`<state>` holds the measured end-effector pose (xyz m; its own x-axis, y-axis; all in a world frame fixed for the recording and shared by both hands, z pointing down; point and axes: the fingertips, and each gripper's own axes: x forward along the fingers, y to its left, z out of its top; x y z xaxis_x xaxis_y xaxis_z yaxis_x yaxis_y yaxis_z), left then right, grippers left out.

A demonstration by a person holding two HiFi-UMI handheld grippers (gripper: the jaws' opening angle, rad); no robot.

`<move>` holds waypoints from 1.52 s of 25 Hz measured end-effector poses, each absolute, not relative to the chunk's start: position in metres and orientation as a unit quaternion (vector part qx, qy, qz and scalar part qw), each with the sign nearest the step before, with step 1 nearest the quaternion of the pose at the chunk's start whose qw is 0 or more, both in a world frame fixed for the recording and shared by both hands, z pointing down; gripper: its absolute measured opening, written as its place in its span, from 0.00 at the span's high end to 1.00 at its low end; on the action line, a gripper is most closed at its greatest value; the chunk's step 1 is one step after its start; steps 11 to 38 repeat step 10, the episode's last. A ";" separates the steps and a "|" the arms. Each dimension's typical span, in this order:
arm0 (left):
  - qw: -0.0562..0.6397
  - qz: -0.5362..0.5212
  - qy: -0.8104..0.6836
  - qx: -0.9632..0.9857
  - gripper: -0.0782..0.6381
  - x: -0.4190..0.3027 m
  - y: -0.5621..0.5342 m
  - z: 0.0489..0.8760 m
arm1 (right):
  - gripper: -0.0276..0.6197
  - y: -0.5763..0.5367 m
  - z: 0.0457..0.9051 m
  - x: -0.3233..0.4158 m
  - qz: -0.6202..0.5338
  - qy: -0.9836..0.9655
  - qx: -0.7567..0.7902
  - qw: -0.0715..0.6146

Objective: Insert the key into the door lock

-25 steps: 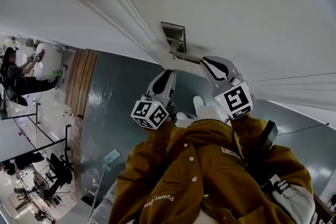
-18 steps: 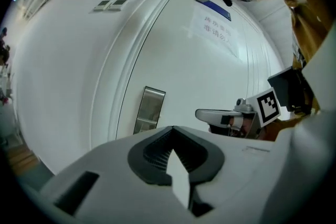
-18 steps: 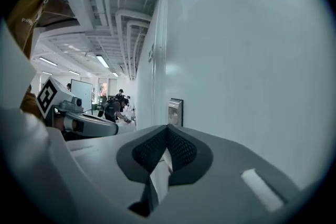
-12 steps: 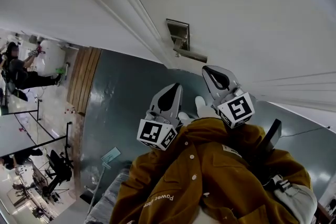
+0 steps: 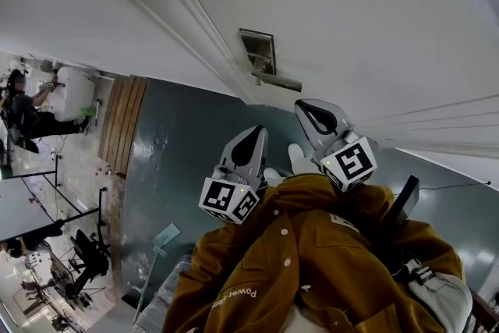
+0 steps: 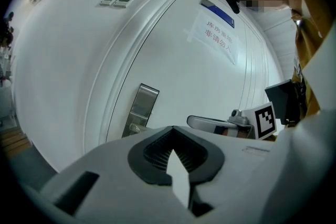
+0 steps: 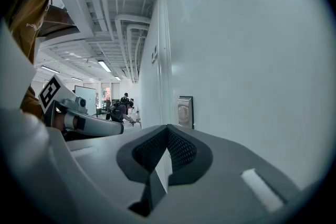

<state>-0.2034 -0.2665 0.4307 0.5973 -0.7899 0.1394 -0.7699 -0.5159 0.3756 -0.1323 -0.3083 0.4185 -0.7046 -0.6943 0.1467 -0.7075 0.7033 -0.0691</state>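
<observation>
The silver lock plate with its lever handle sits on the white door. It also shows in the left gripper view and in the right gripper view. My left gripper points at the door a little below the lock, jaws shut, nothing seen between them. My right gripper hangs just right of the handle's end, apart from it, shut and empty. No key shows in any view.
A paper sign hangs high on the door. Two switch plates sit on the wall left of the door frame. The dark floor and a wooden strip lie left; a person works far off.
Both grippers have drawn back a little from the lock; the right tip, earlier at the handle's end, now stands off it. The left gripper sits lower in the head view.
</observation>
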 end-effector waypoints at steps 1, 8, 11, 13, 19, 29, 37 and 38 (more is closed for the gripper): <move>0.203 -0.026 -0.448 0.870 0.89 -0.203 -0.266 0.430 | 0.95 -0.308 0.418 -0.132 0.059 -0.921 0.381 0.055; 0.207 -0.032 -0.446 0.870 0.89 -0.201 -0.264 0.428 | 0.95 -0.304 0.418 -0.129 0.057 -0.921 0.382 0.055; 0.208 -0.034 -0.445 0.870 0.89 -0.200 -0.263 0.428 | 0.95 -0.304 0.418 -0.128 0.056 -0.921 0.383 0.055; 0.208 -0.034 -0.445 0.870 0.89 -0.200 -0.263 0.428 | 0.95 -0.304 0.418 -0.128 0.056 -0.921 0.383 0.055; 0.208 -0.034 -0.445 0.870 0.89 -0.200 -0.263 0.428 | 0.95 -0.304 0.418 -0.128 0.056 -0.921 0.383 0.055; 0.208 -0.034 -0.445 0.870 0.89 -0.200 -0.263 0.428 | 0.95 -0.304 0.418 -0.128 0.056 -0.921 0.383 0.055; 0.208 -0.034 -0.445 0.870 0.89 -0.200 -0.263 0.428 | 0.95 -0.304 0.418 -0.128 0.056 -0.921 0.383 0.055; 0.208 -0.034 -0.445 0.870 0.89 -0.200 -0.263 0.428 | 0.95 -0.304 0.418 -0.128 0.056 -0.921 0.383 0.055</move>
